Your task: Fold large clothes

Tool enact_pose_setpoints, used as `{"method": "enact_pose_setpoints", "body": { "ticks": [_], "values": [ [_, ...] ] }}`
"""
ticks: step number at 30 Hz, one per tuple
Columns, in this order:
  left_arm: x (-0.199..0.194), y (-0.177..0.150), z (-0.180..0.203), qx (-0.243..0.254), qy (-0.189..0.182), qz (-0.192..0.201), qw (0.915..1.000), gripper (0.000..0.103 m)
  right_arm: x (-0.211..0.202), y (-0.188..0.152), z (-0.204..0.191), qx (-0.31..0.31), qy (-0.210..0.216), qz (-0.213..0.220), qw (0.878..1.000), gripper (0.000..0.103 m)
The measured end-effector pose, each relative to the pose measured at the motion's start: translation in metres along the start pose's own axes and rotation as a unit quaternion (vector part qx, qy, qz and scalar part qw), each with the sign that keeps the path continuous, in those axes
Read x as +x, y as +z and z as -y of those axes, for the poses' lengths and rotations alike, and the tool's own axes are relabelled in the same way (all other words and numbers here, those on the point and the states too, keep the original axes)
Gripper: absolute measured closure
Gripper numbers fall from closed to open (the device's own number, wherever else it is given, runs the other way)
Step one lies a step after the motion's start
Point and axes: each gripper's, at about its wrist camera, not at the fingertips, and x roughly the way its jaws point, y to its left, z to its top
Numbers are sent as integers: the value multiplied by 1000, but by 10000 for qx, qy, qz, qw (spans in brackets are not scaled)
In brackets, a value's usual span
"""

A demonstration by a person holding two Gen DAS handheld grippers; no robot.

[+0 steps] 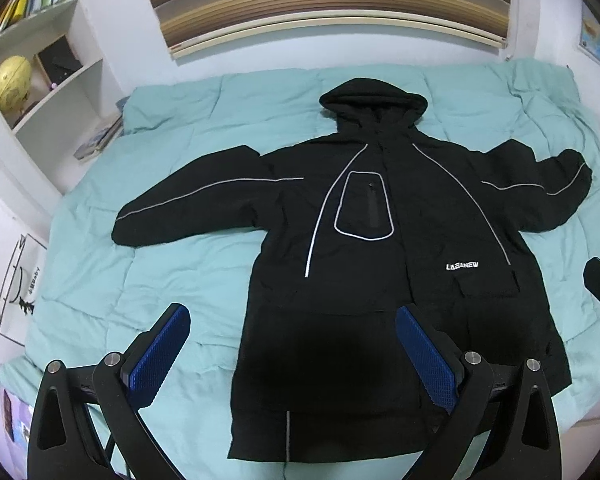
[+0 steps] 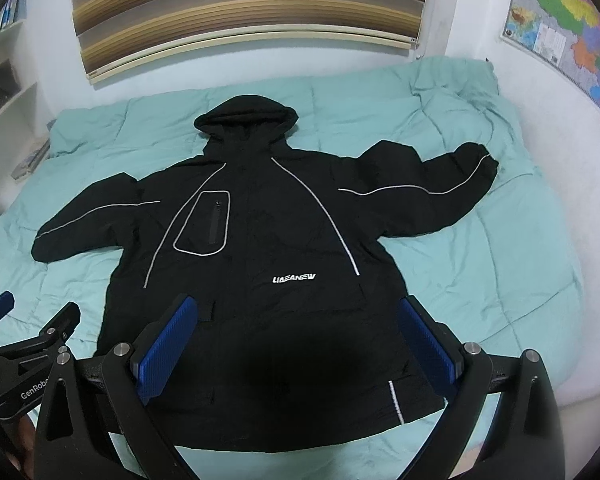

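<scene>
A large black hooded jacket point(image 1: 380, 248) point(image 2: 260, 248) with grey piping and a white chest logo lies flat, front up, on a teal quilt point(image 1: 172, 280) point(image 2: 480, 272). Both sleeves are spread out sideways and the hood points to the far wall. My left gripper point(image 1: 292, 320) hovers open above the jacket's lower left hem, its blue pads point(image 1: 160, 352) wide apart and holding nothing. My right gripper point(image 2: 298, 312) is open too, above the lower middle of the jacket, also holding nothing. The left gripper point(image 2: 4, 308) shows at the left edge of the right wrist view.
The bed fills most of both views, with a white wall and a striped blind point(image 1: 324, 4) behind it. A white bookshelf with a yellow globe point(image 1: 10, 80) stands at the left. A coloured map point(image 2: 568, 28) hangs on the right wall.
</scene>
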Motion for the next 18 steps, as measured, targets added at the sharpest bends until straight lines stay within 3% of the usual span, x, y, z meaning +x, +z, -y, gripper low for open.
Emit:
{"method": "enact_pose_setpoints", "body": {
  "ticks": [18],
  "values": [
    [25, -6, -13, 233, -109, -228, 9994, 1, 8, -10, -23, 174, -37, -167, 9997, 2]
  ]
}}
